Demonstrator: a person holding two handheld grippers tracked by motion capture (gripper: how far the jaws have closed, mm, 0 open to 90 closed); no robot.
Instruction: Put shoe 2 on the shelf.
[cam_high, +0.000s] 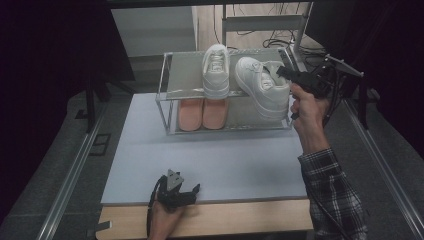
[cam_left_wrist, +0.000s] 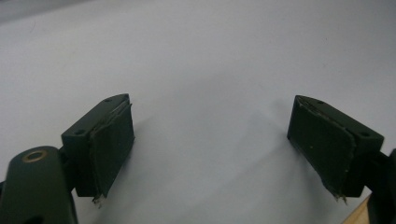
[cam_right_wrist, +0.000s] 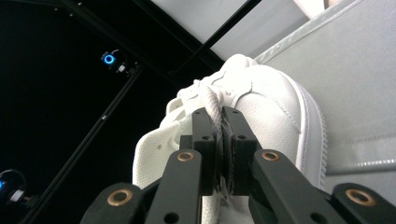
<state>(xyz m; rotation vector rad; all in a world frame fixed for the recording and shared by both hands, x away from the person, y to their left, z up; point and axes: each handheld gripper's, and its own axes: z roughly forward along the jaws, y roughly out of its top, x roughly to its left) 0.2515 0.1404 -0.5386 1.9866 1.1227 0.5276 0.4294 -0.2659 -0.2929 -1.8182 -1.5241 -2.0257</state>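
Now, white sneaker (cam_high: 262, 86), tilted over shelf edge, laces pinched by right gripper (cam_high: 285, 73)

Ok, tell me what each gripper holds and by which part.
Right gripper: white sneaker, pinched by its lace at the tongue. Left gripper: open, holding nothing.

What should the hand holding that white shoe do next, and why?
Probably lower the tilted white shoe flat onto the rack's top shelf, beside the other white shoe. The right gripper pinches it near the laces, and it hangs tipped at the shelf's right end, with room there.
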